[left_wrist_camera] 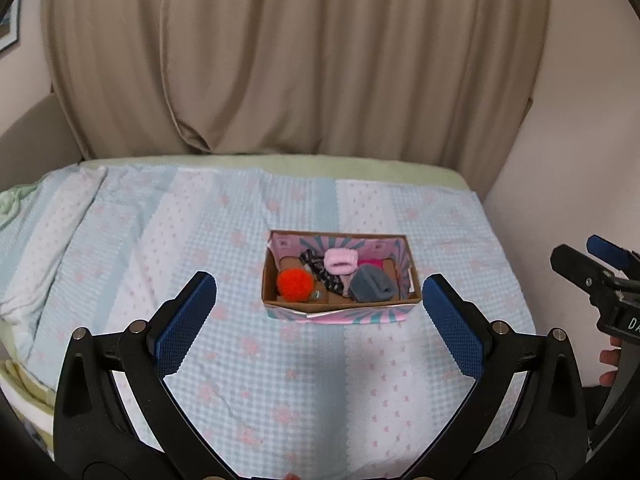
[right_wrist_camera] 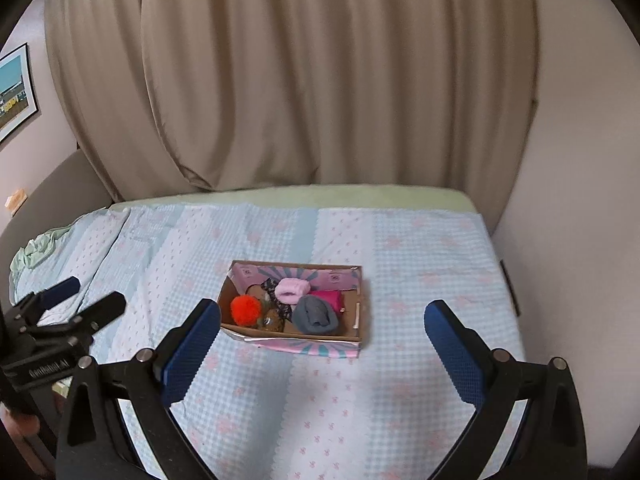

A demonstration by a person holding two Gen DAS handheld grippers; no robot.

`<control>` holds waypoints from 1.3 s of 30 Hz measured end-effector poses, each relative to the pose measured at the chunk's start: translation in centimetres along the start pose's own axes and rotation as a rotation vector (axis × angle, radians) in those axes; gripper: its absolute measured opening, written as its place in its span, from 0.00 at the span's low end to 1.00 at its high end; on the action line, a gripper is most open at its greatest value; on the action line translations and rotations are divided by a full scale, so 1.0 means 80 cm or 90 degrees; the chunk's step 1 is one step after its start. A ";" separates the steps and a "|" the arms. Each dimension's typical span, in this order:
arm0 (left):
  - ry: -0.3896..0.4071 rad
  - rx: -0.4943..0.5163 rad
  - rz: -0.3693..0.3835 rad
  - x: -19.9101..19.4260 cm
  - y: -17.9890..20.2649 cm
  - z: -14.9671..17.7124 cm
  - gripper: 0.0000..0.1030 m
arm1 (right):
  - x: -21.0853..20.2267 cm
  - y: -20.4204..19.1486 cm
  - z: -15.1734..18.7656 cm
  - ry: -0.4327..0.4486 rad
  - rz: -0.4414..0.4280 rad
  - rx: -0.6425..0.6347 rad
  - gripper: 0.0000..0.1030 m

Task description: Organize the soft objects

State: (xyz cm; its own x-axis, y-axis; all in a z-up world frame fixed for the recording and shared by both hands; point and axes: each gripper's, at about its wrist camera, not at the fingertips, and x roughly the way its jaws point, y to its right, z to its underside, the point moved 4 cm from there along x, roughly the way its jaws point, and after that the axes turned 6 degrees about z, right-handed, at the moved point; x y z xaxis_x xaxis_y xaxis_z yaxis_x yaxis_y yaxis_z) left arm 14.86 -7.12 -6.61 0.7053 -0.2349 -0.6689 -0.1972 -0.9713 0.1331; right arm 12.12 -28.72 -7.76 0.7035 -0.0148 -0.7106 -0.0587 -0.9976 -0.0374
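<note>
A cardboard box (left_wrist_camera: 340,312) with a pink and teal pattern sits in the middle of the bed; it also shows in the right wrist view (right_wrist_camera: 304,346). Inside lie an orange pom-pom (left_wrist_camera: 295,285) (right_wrist_camera: 245,309), a grey rolled sock (left_wrist_camera: 373,289) (right_wrist_camera: 315,315), a light pink fluffy piece (left_wrist_camera: 340,262) (right_wrist_camera: 292,290), a magenta piece (left_wrist_camera: 372,262) (right_wrist_camera: 329,298) and a black patterned scrunchie (left_wrist_camera: 320,270). My left gripper (left_wrist_camera: 320,320) is open and empty, held above the bed in front of the box. My right gripper (right_wrist_camera: 322,340) is open and empty, to the right of the box.
The bed has a light blue and pink checked cover (left_wrist_camera: 248,380) (right_wrist_camera: 420,260). A beige curtain (left_wrist_camera: 300,60) hangs behind it. A wall (right_wrist_camera: 560,220) borders the bed's right side. A crumpled green cloth (right_wrist_camera: 36,250) lies at the far left.
</note>
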 end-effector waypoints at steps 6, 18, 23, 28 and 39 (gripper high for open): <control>0.044 0.007 0.003 -0.062 0.011 0.019 1.00 | -0.061 0.004 0.019 0.052 0.037 0.006 0.99; 0.112 0.035 -0.002 -0.120 0.023 0.048 1.00 | -0.106 0.006 0.052 0.101 0.067 0.011 0.99; 0.119 0.047 -0.008 -0.130 0.024 0.051 1.00 | -0.112 0.009 0.055 0.100 0.069 0.022 0.99; 0.119 0.048 -0.009 -0.134 0.024 0.052 1.00 | -0.115 0.008 0.056 0.101 0.071 0.022 0.99; 0.123 0.055 -0.014 -0.136 0.026 0.051 1.00 | -0.117 0.011 0.056 0.103 0.076 0.023 0.99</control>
State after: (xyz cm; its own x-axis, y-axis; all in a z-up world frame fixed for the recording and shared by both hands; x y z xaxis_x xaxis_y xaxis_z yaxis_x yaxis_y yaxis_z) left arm 3.98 -6.41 -2.03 0.8260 -0.2245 -0.5170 -0.2323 -0.9713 0.0507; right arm 2.29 -29.19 -4.26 0.7946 -0.1471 -0.5890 -0.1722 -0.9850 0.0136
